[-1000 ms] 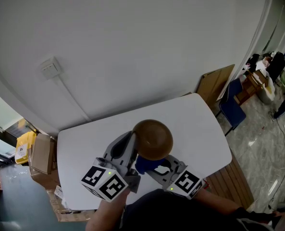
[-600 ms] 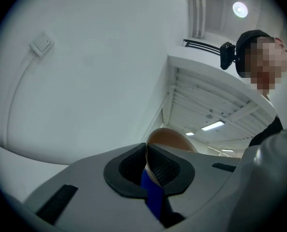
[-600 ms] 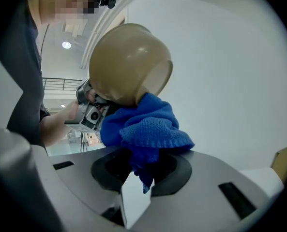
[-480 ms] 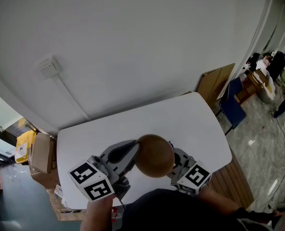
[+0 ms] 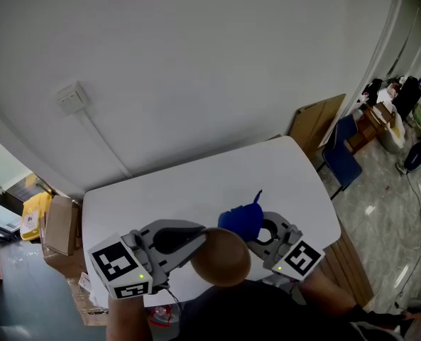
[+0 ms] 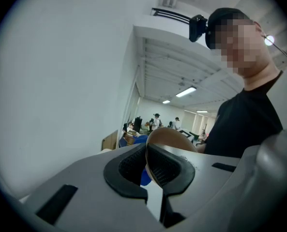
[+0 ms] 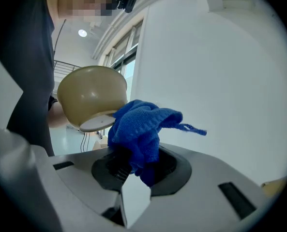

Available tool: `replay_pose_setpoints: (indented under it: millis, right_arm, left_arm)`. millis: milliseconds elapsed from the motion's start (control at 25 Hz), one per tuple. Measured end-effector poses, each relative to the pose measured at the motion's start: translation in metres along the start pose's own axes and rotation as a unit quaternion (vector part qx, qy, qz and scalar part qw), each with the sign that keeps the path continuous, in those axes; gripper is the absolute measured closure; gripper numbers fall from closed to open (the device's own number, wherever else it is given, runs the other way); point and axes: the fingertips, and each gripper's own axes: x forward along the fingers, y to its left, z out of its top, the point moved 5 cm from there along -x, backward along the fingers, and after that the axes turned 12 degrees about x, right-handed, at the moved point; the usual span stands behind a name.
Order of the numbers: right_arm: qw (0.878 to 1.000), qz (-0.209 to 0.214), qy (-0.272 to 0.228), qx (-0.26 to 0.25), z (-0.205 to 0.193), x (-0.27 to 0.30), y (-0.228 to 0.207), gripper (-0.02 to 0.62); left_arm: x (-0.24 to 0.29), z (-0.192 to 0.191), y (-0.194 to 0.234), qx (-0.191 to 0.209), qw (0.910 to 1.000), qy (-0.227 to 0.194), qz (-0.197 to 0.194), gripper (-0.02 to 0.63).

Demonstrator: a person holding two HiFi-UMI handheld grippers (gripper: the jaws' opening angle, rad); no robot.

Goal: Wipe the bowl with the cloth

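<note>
A brown bowl [image 5: 221, 256] is held in the air above the near edge of the white table [image 5: 281, 172], its outside turned up toward the head view. My left gripper [image 5: 200, 236] is shut on its rim [image 6: 155, 135], which shows edge-on between the pads. My right gripper [image 5: 247, 227] is shut on a bunched blue cloth [image 5: 241, 219] just right of the bowl. In the right gripper view the cloth [image 7: 139, 129] touches the bowl's tan underside [image 7: 90, 96] by its foot ring.
Cardboard boxes [image 5: 62, 227] and a yellow item [image 5: 34, 215] stand on the floor left of the table. A blue chair [image 5: 341, 158] and a leaning board [image 5: 316, 123] are at its right end. A wall socket [image 5: 72, 99] hangs behind.
The bowl has come toward me and lower in the head view, turning with the left gripper. The blue cloth, earlier hidden under the bowl, now shows at its right side.
</note>
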Motion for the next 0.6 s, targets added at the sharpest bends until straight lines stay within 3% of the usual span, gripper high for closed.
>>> replay_pose_setpoints:
  millis: [200,280,400,600]
  right_arm:
    - [0.999,0.006,-0.019,-0.032,0.018,-0.001,-0.004,0.518]
    - [0.998,0.015,0.026,-0.057,0.016,-0.003,-0.002,0.518]
    - [0.992,0.044,0.080,-0.085,0.011,-0.001,0.010,0.518]
    - [0.990,0.064,0.075,-0.098,0.012,-0.001,0.016,0.518]
  left_arm:
    - [0.002,-0.008,-0.014,0.080,0.9938,0.069,-0.034,0.584]
    - [0.008,-0.012,-0.020,0.108,0.9890,0.091,-0.043,0.584]
    - [0.014,-0.011,-0.025,0.137,0.9848,0.096,-0.046,0.584]
    - [0.013,-0.004,-0.023,0.174,0.9793,0.103,-0.018,0.584]
